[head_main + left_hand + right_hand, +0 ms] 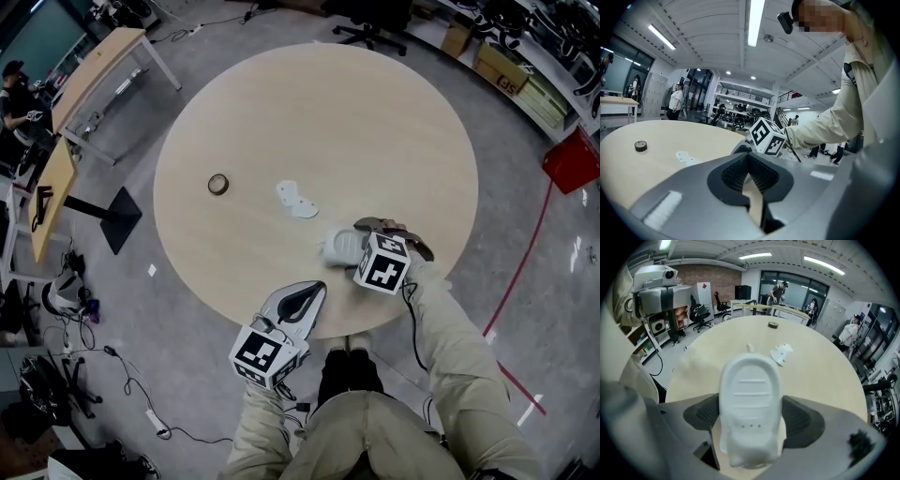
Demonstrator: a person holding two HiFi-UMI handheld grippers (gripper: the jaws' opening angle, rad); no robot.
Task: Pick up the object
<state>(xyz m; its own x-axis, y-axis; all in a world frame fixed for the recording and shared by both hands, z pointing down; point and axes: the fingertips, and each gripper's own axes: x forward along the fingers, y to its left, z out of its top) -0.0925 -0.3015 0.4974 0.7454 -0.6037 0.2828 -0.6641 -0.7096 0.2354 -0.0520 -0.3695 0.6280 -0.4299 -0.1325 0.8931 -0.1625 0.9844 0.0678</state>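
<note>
Now: 1 white object point(750, 380) between released right gripper point(751, 414) jaws; left gripper point(750, 171) jaws clenched; 1 ring point(218, 184)

Open workshop hall, grey floor point(202, 319) all round a round pale-wood table point(356, 122).
Far left, a long wooden desk point(98, 70) on white legs, with a black floor plate point(120, 217) near it; at the far side, a black office chair point(375, 23); on the right, a red box point(572, 161) and a red line point(522, 253) curving across the floor. Near left, loose cables point(141, 394). Overhead, a white ceiling with strip lights point(754, 21); beyond, a brick wall point(712, 275) and glazed partitions point(797, 289).
</note>
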